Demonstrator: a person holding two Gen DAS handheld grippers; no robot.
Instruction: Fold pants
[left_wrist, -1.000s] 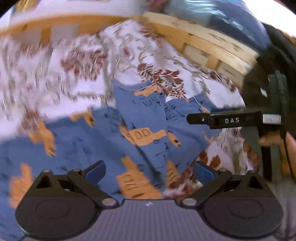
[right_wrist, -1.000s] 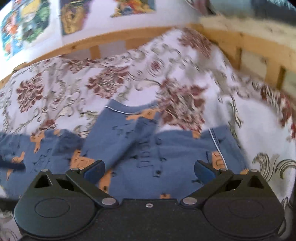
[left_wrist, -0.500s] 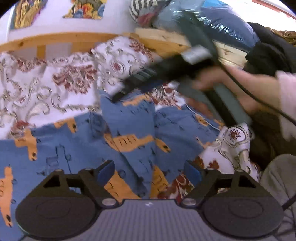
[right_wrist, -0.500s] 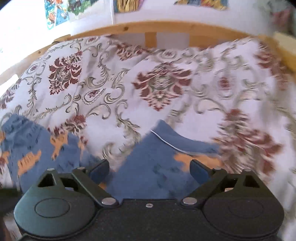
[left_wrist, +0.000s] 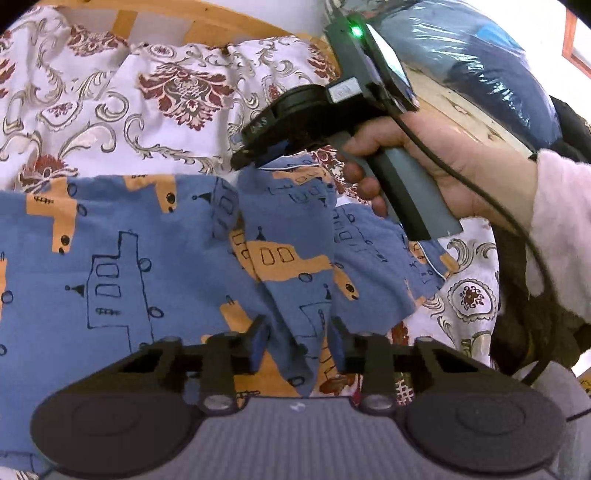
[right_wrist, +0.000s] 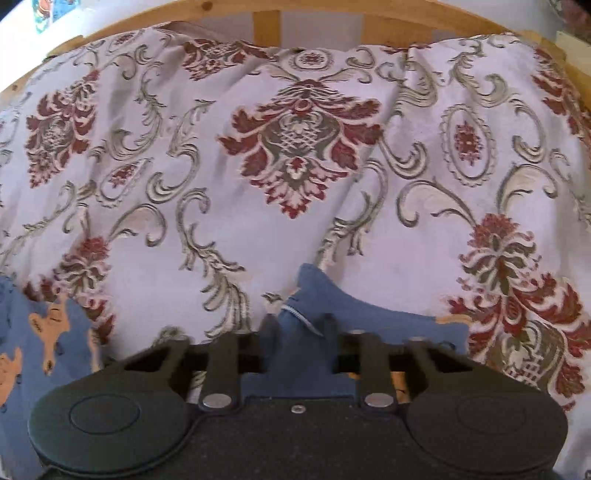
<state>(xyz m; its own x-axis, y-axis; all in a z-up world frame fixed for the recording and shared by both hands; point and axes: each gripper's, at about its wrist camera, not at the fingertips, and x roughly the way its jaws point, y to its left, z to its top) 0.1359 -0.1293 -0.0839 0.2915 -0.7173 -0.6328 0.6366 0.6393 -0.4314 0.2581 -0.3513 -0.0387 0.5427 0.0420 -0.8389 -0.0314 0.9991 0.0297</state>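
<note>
1. The pants (left_wrist: 122, 258) lie on the bedspread (left_wrist: 110, 110), their long axis running left to right in my left view, waist end out of frame to the left as far as I can tell, cuffs to the right.
2. They are soft blue cloth printed with orange shapes and dark line drawings, with thin white piping at the cuff.
3. My left gripper (left_wrist: 297, 345) has its fingers drawn narrow around a raised ridge of one leg; the blue pads sit against the cloth on both sides.
4. My right gripper (right_wrist: 298, 334) pinches a bunched point of the far cuff, fingers narrow, the fold standing up between them.
5. My right hand (left_wrist: 417, 162) wraps its grey handle, a black cable trailing.
6. The bedspread is pale woven cloth with red and olive scrollwork; a wooden rail (right_wrist: 266, 22) borders it.
</note>
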